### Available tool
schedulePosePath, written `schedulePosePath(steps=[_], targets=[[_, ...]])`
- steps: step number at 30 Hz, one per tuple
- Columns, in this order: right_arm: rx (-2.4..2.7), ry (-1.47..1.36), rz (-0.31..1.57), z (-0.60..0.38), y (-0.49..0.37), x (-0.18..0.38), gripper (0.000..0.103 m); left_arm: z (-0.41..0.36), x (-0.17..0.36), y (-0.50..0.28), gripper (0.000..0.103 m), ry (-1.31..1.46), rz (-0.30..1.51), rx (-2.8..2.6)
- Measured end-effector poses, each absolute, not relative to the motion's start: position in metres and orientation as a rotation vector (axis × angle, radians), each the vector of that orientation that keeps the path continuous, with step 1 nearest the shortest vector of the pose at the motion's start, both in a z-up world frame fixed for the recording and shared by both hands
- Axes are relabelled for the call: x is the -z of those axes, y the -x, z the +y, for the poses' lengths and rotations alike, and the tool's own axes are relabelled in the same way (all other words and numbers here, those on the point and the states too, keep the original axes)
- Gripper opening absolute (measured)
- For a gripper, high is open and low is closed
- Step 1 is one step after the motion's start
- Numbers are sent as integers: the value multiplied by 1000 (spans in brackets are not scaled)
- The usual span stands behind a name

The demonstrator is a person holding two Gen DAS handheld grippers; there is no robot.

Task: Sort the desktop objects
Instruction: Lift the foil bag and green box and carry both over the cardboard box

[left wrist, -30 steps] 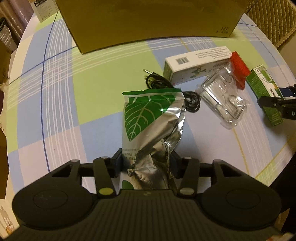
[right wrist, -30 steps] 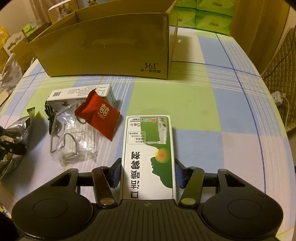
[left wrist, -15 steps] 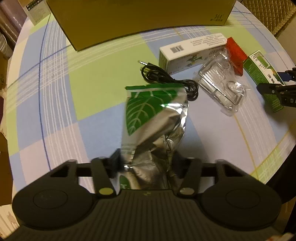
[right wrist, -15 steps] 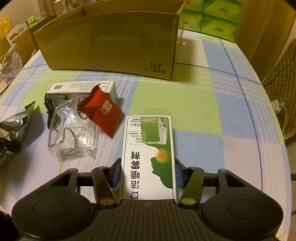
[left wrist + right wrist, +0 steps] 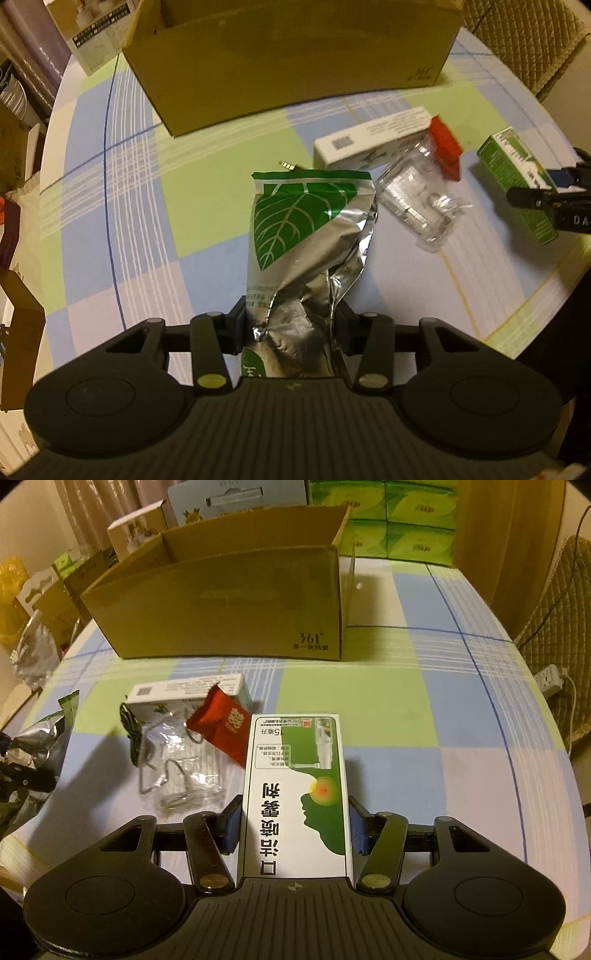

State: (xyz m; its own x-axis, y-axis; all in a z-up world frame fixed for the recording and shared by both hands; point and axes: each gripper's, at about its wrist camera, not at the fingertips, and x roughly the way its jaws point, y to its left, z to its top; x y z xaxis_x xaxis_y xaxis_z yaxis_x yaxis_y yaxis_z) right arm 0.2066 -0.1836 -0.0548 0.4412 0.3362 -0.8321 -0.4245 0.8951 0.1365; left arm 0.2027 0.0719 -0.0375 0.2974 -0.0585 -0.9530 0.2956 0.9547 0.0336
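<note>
On the table (image 5: 424, 701), the cardboard box (image 5: 221, 605) stands behind a carton (image 5: 184, 692); before the carton lie a packet (image 5: 221, 727) and a plastic pack (image 5: 177, 764), touching.

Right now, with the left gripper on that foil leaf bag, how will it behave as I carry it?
The foil bag looks creased and thin, so it will probably flop. The left gripper is closing on crumpled foil, which may slip.

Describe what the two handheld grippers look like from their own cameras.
Both are matte black with a ribbed centre plate, round discs at each side and angled link bars with brass-coloured pivot screws. The right gripper has blue finger pads; the left gripper looks all dark.
</note>
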Motion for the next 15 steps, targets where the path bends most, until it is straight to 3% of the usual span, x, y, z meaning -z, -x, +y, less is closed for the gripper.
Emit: schedulePosePath(steps=[15], targets=[[-498,96,916,-184,-188,1,53,48,-1,-186,40,-206,1184,267]])
